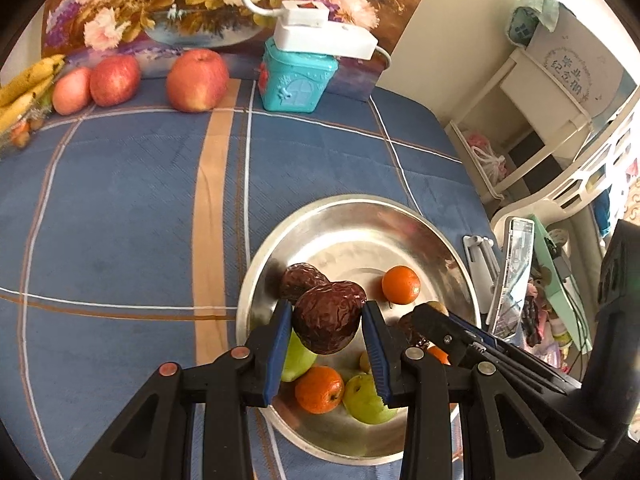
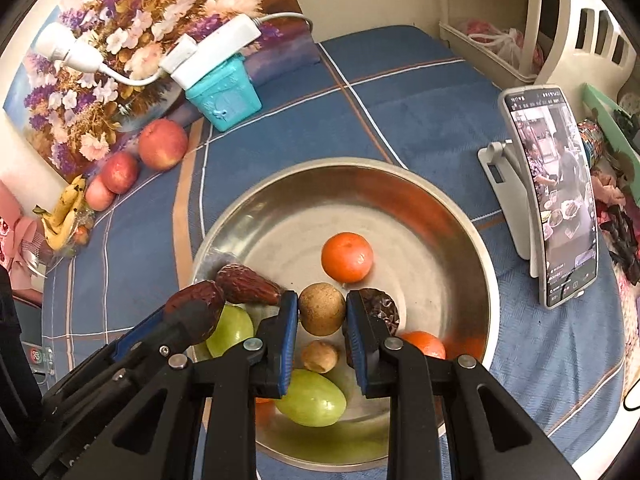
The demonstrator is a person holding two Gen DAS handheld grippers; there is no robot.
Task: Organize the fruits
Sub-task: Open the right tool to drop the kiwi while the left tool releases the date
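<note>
Tongs over a steel bowl (image 1: 352, 216): left gripper (image 1: 328, 320) pinches a wrinkled red date (image 1: 326, 322); right gripper (image 2: 322, 310) pinches a brown longan (image 2: 322, 309).

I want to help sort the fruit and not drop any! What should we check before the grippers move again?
1. Left hand-held gripper holds the wrinkled brown date between both fingers: ok.
2. Right hand-held gripper holds the round tan fruit: ok.
3. Both fruits lifted clear of the metal bowl: cannot tell.
4. The two grippers close together over the bowl, room to part: cannot tell.
5. Phone on its stand beside the bowl, out of the way: ok.
6. Where each fruit goes: cannot tell.
</note>
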